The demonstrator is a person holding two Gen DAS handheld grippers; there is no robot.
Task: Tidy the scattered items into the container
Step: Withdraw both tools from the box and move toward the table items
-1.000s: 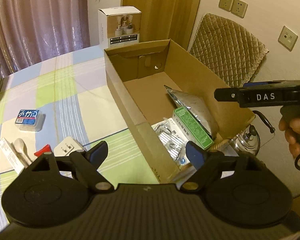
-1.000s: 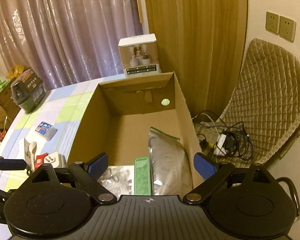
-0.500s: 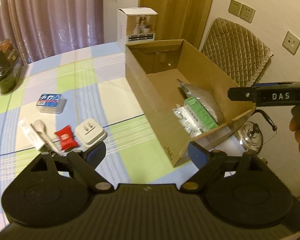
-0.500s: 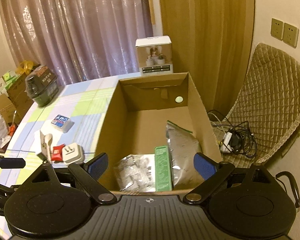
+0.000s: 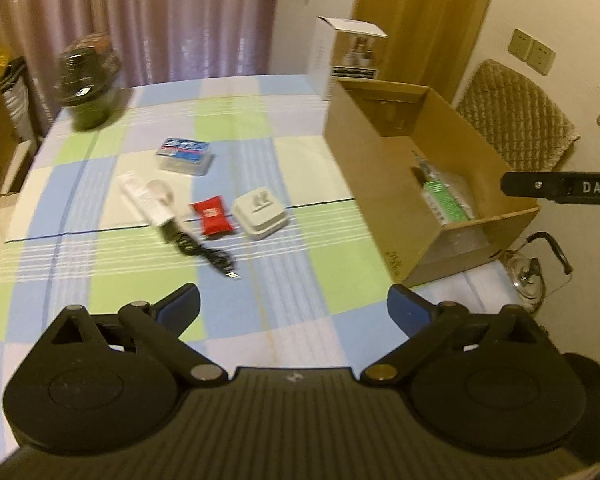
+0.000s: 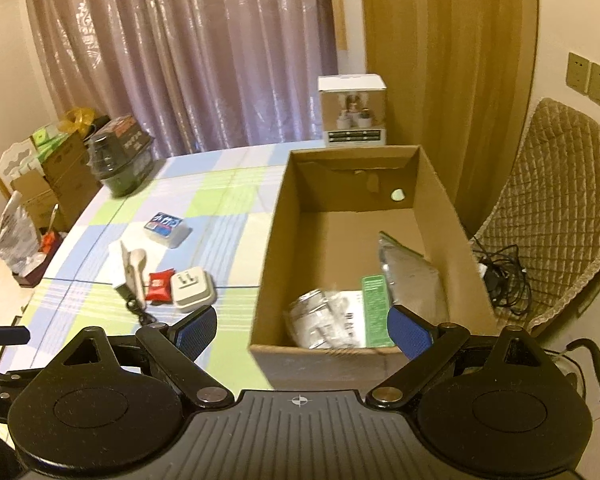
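While left gripper (image 5: 294, 306) opens, red packet (image 5: 213, 214) beyond

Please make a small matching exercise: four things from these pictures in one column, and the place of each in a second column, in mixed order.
Things:
1. red packet
2. green box
3. white plug adapter
4. black cable

Places:
A. inside the cardboard box
B. on the table, between the packet and the cardboard box
C. on the table, nearest the left gripper
D. just left of the adapter

Pairs: 1-D, 2-A, 3-B, 4-C
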